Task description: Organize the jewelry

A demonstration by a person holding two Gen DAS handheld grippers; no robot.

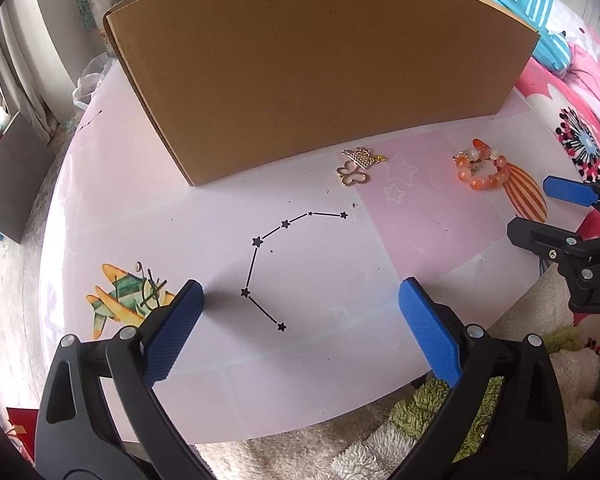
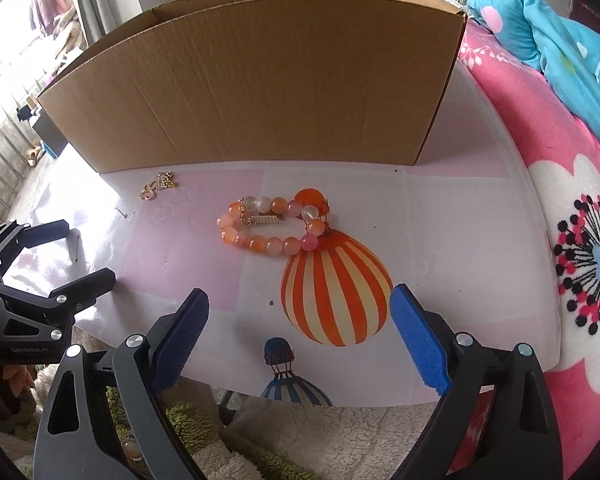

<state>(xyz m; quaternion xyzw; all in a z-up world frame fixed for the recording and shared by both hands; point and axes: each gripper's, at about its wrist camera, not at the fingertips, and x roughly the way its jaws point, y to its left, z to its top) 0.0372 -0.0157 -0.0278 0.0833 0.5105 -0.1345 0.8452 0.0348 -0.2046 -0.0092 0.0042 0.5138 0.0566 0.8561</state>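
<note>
Before the cardboard box, contents hidden, lies a bead bracelet; both grippers gape, holding nothing.

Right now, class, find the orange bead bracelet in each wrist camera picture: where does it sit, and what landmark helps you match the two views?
Left wrist view: the orange bead bracelet lies at the right, on the table, beyond the open left gripper.
Right wrist view: the bracelet lies near the centre, ahead of the open right gripper.
Shared landmark: the striped balloon print, its top touching the bracelet, with the cardboard box behind.
</note>
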